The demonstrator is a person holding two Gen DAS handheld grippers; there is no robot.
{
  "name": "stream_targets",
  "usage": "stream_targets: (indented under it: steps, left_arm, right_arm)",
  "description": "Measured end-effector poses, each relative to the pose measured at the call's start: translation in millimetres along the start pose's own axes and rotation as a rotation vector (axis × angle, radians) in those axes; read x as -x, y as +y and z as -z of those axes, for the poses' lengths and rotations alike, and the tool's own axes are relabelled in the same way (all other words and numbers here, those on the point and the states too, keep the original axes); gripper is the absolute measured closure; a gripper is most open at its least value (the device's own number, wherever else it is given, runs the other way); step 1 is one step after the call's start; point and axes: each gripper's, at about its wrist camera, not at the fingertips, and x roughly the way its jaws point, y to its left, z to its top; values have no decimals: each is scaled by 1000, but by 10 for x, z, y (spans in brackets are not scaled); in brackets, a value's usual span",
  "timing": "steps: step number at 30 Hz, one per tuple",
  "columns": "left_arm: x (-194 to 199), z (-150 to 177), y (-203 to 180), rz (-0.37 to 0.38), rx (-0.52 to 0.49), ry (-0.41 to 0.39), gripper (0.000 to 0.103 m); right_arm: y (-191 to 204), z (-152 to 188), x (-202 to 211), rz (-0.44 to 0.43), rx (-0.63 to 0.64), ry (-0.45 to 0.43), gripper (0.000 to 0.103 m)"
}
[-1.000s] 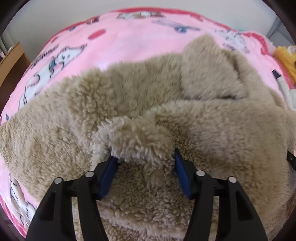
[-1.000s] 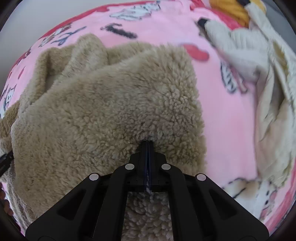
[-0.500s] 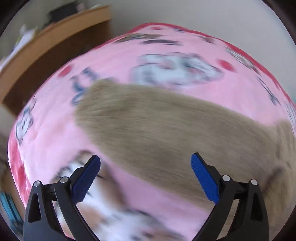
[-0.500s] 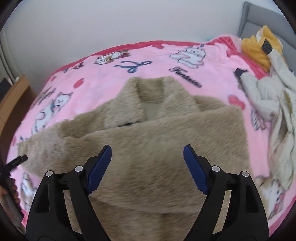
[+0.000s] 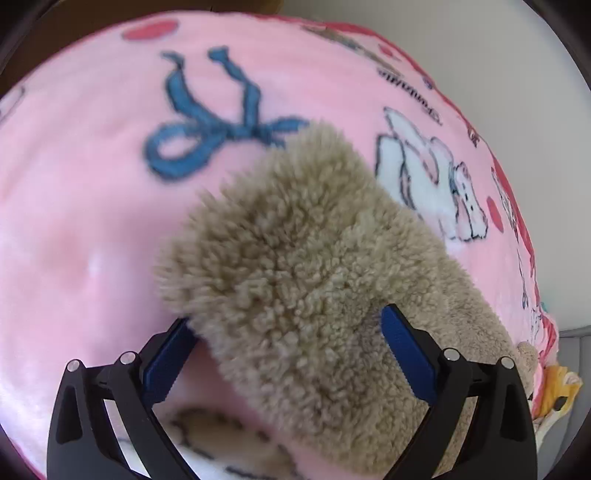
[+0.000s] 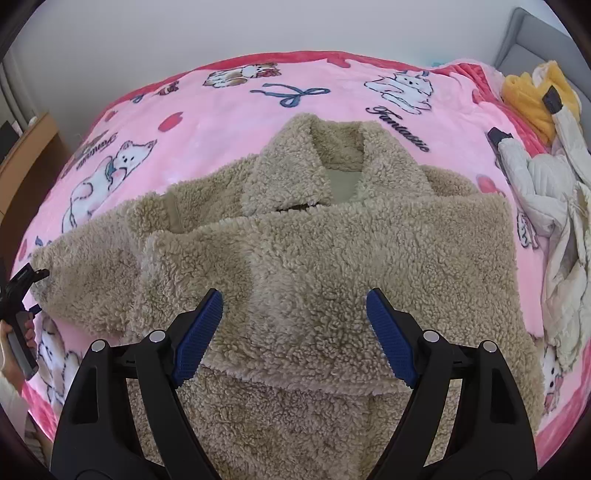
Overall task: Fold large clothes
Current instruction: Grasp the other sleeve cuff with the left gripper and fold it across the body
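Note:
A tan fleece jacket (image 6: 332,251) lies on a pink printed blanket (image 6: 221,107), collar at the far side, its right sleeve folded across the body. Its left sleeve (image 5: 295,266) stretches out to the left. My left gripper (image 5: 291,350) is open with its blue pads on either side of that sleeve's cuff end, low over the blanket (image 5: 92,184). It shows at the far left of the right wrist view (image 6: 26,291). My right gripper (image 6: 293,332) is open and empty, held above the jacket's middle.
A cream quilted garment (image 6: 554,206) and a yellow one (image 6: 535,88) lie at the blanket's right side. A wooden desk (image 6: 26,155) stands beyond the left edge. A grey headboard (image 6: 532,33) is at the back right, a white wall behind.
Both grippers have let go of the fleece and opened. The right one pulled back and up over the jacket. The left one swung out to the left sleeve and now straddles its cuff.

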Motion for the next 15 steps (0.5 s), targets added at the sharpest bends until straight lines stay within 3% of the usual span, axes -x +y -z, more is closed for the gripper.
stream_targets:
  steps: [1,3,7,8,12,15]
  left_arm:
    - [-12,-10,-21,-1,-6,-11,10]
    - [1,-6,-40,18,-4,-28,31]
    - [33,-24,34,81,79,-33,58]
    - [46,-14,20,111,86,-31,71]
    - [206,43,-143,72,43,-66,83]
    - [451,79,-317,71,24,-135,85]
  right_arm:
    - [-9,-3,-3,1,-3,2,26]
    - [-19,14,-14,10,-14,10,26]
    - [-68,75,-77,37,-25,31,26]
    - [-86,88,-98,50,-24,32,26]
    - [-241,107,-163,117,-39,44,26]
    - [-450,112,-79,133,-91,35,26]
